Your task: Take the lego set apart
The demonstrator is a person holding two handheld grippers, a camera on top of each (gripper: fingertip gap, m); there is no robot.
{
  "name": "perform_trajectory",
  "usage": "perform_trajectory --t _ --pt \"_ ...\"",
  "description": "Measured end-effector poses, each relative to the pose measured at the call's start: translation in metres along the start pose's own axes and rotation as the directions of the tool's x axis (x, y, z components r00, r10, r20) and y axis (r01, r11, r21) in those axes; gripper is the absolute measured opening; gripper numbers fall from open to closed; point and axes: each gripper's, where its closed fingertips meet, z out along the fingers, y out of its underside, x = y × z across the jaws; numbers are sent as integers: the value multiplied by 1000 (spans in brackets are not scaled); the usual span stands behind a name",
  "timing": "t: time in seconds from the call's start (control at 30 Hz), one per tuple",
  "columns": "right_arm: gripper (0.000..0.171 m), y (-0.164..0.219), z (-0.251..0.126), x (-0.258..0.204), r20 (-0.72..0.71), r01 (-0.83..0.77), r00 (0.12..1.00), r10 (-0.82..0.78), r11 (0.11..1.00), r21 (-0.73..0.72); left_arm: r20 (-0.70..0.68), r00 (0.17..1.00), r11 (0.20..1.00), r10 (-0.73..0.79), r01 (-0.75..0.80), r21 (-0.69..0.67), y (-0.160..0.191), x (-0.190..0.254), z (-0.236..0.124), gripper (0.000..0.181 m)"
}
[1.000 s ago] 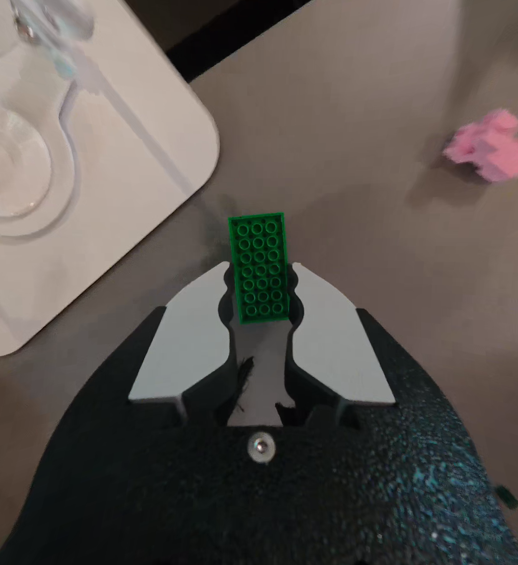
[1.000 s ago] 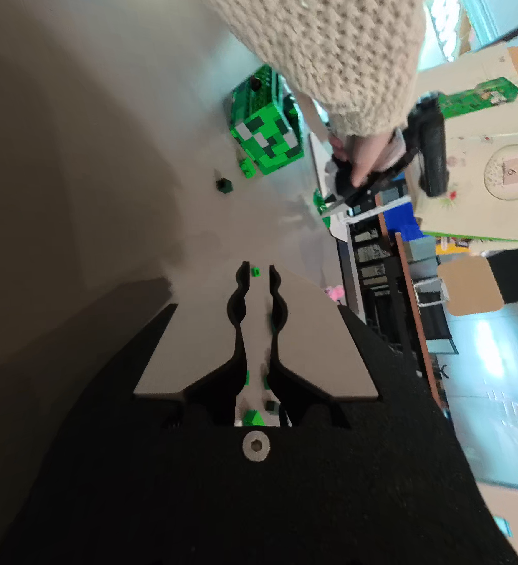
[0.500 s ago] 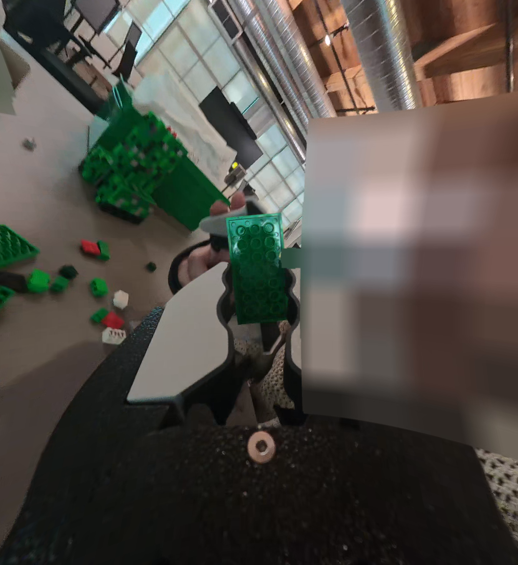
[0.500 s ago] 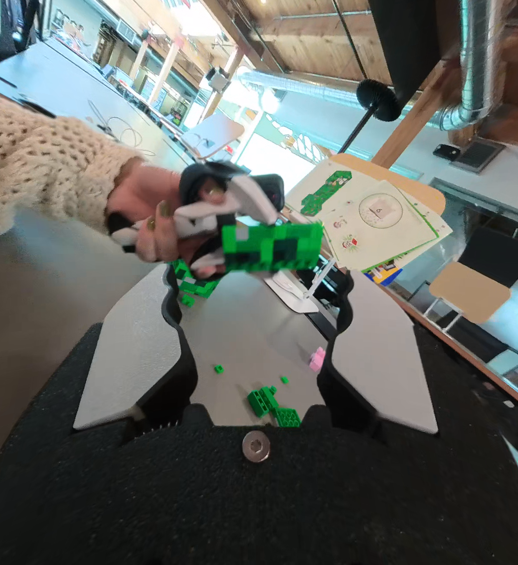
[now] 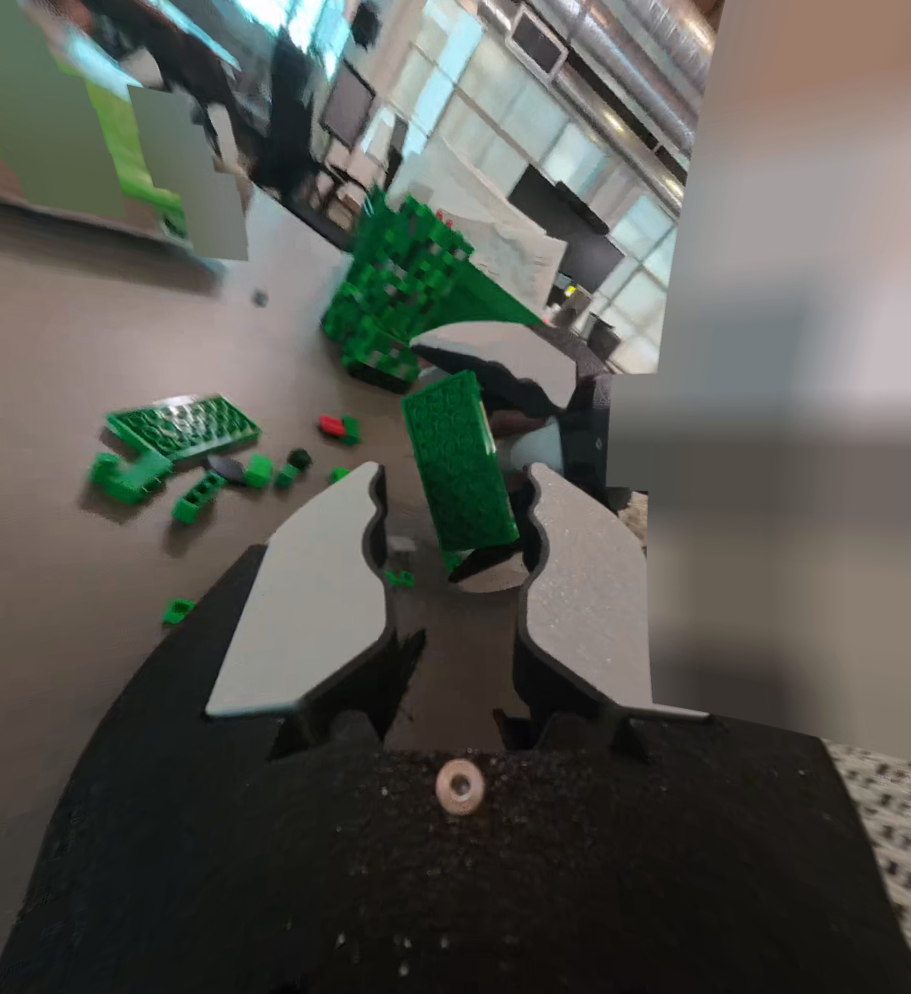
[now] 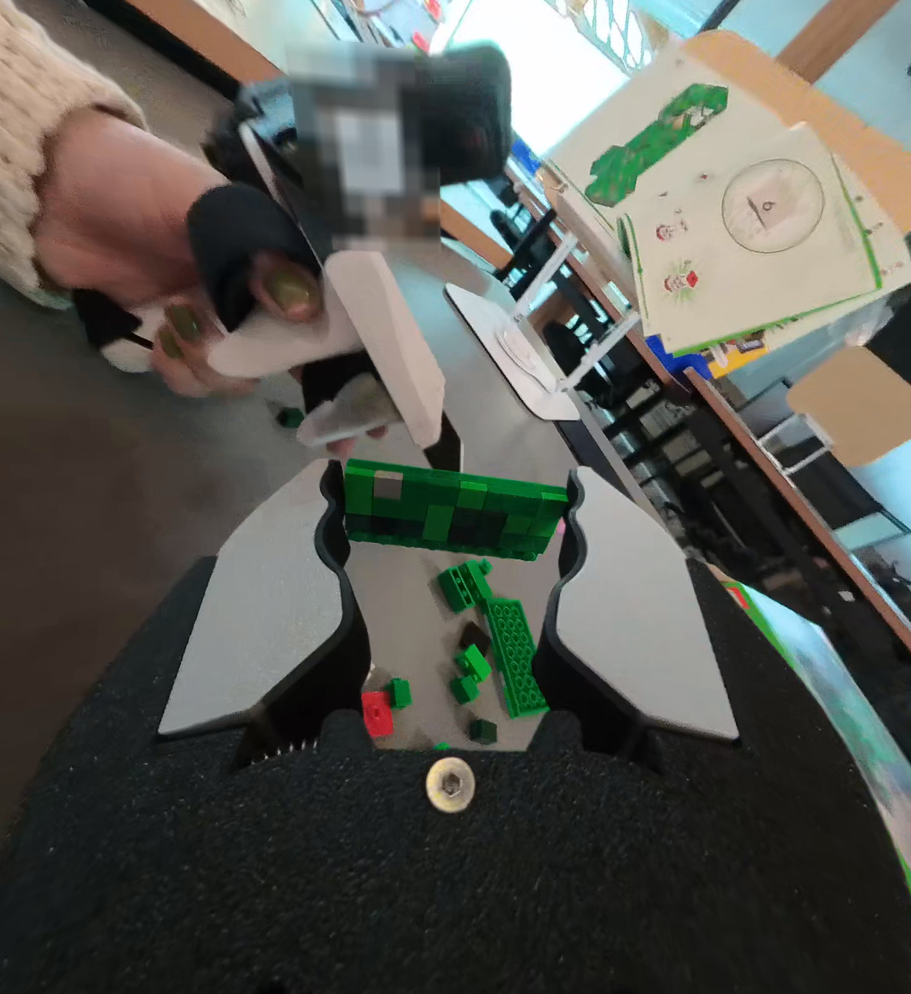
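A flat green lego piece (image 6: 453, 505), with pixel-pattern tiles on one face and studs on the other (image 5: 458, 462), is held above the grey table (image 5: 92, 333). My right gripper (image 6: 456, 500) is shut on it, gripping it end to end. My left gripper (image 5: 456, 478) is open around the piece's long sides, with a gap at its left finger. In the right wrist view the left gripper (image 6: 383, 398) hangs just behind the piece, held by a person's hand (image 6: 135, 253). The larger green lego build (image 5: 399, 290) stands on the table beyond.
Loose pieces lie on the table: a green studded plate (image 5: 184, 425) (image 6: 512, 656), small green bricks (image 5: 195, 497), a red brick (image 5: 329, 425) (image 6: 378, 712). A white stand base (image 6: 512, 344) sits farther back near the table edge. Printed sheets (image 6: 754, 215) stand behind it.
The right gripper has closed on the green piece that the left gripper held up to it. The left jaws have opened. Both views have tilted down toward the table.
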Motion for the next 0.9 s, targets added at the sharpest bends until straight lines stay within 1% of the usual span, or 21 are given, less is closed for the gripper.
perform_trajectory --t 0.03,0.07,0.13,0.2,0.23,0.3,0.33,0.37,0.4,0.43,0.5,0.57,0.6,0.63,0.67,0.7,0.77,0.83,0.9 --pt "77 2 1 0 -9 15 1000 -15 1000 -11 10 999 998 49 -49 25 -3 2 -1 49" --pt "77 3 2 -3 -4 39 999 -39 999 -24 21 997 996 80 -81 32 -5 3 -2 50" --pt "77 5 4 -11 7 130 992 -130 991 -43 43 991 992 127 -127 -7 0 5 0 51" --pt "77 9 7 -20 18 241 971 -240 967 -77 105 976 978 193 -182 -103 12 -2 4 50" --pt "77 9 8 -24 25 289 957 -288 953 -87 139 962 964 236 -213 -157 20 -7 6 46" --pt "76 10 9 -31 36 356 935 -354 929 -100 183 926 928 330 -283 -243 30 -13 7 34" --pt "76 14 10 -31 36 378 926 -377 917 -128 182 905 906 384 -331 -263 32 -12 7 10" --pt "76 15 11 -30 23 390 920 -390 912 -129 207 877 885 433 -371 -280 32 -14 6 6" --pt "69 7 9 -30 5 373 928 -374 925 -77 221 850 864 478 -409 -295 31 -16 3 6" --pt "67 0 7 -32 9 316 949 -316 948 -22 217 842 857 493 -428 -287 28 -15 2 6" --pt "71 -12 2 -27 43 120 992 -123 991 52 191 875 892 445 -414 -183 15 -7 -1 5" --pt "75 -20 -5 -14 81 -98 993 88 986 133 79 925 928 372 -367 -64 5 8 -5 6" --pt "72 -23 -9 -6 97 -199 978 185 966 167 13 939 939 345 -345 -7 0 16 -7 6" --pt "65 -23 -12 2 119 -292 954 274 938 186 -51 944 945 325 -323 38 -4 23 -10 6" --pt "57 -24 -14 5 159 -377 923 350 905 197 -94 948 952 305 -301 53 -4 28 -11 6" --pt "50 -26 -16 3 225 -451 885 407 870 198 -109 950 956 291 -287 51 -4 28 -12 6" --pt "34 -29 -18 -11 390 -578 779 491 803 144 -128 944 953 304 -303 28 0 30 -11 6" --pt "24 -34 -20 -20 497 -661 681 537 744 102 -133 937 946 324 -323 29 0 33 -11 6" --pt "20 -38 -23 -18 530 -699 644 552 705 115 -156 938 951 310 -305 56 -3 36 -13 6"
